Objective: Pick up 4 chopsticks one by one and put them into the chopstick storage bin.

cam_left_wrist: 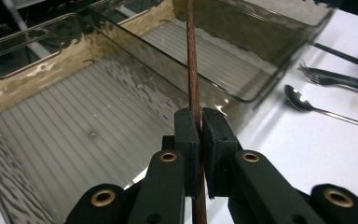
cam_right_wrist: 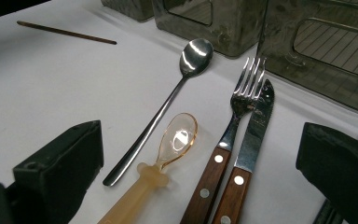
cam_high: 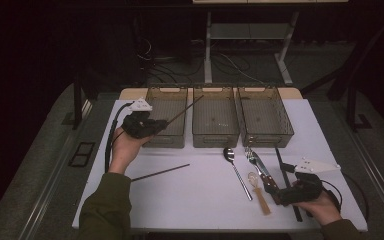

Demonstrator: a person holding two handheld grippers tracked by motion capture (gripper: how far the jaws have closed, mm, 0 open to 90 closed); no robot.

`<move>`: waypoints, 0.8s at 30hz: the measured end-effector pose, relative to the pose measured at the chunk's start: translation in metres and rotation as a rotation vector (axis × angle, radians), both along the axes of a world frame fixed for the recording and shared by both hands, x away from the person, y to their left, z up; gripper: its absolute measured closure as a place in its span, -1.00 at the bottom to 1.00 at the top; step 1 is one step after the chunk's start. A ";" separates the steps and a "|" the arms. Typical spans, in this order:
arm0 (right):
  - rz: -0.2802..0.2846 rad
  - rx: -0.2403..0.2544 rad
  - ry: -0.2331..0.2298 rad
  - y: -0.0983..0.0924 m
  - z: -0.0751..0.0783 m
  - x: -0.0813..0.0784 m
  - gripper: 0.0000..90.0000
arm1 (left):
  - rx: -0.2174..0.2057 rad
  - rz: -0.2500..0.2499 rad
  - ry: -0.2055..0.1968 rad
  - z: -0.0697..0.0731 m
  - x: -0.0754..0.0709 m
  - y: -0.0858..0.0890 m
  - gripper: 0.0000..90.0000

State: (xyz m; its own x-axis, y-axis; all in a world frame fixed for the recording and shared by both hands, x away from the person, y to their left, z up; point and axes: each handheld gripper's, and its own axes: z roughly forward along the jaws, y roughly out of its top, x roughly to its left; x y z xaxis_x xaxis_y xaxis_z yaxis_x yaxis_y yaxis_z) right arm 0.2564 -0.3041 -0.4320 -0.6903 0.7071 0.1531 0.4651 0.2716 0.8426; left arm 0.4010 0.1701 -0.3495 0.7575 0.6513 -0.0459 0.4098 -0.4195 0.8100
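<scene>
Chopstick [cam_left_wrist: 193, 79] clamped low between the left gripper's [cam_left_wrist: 199, 135] jaws, its long end projecting ahead over the nearest bin [cam_high: 166, 116] — a pinch so near one end may let it pivot or slip. Right gripper [cam_right_wrist: 200, 186], jaws apart, hovers at the knife [cam_right_wrist: 256, 130] and fork [cam_right_wrist: 242, 100] — idle.

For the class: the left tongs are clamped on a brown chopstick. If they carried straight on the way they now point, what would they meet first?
Probably the leftmost bin. The left tongs, shut on the chopstick, point over its ribbed floor towards its far wall. The chopstick's tip would likely touch first, though depth is hard to judge.
</scene>
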 end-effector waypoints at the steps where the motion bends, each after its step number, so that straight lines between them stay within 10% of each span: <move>1: 0.000 0.000 0.000 0.000 0.000 0.000 -0.98 | 0.005 0.006 0.001 0.000 0.003 0.000 0.89; 24: 0.004 0.006 0.004 -0.001 0.001 -0.001 -0.98 | 0.045 0.189 0.062 -0.020 0.057 0.008 0.89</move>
State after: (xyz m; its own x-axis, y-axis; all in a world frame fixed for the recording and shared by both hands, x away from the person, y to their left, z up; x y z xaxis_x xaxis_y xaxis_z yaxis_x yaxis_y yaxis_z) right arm 0.2559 -0.3049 -0.4315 -0.6927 0.7033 0.1601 0.4673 0.2685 0.8423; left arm 0.4579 0.1781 -0.3691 0.6182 0.7840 -0.0566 0.5331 -0.3653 0.7632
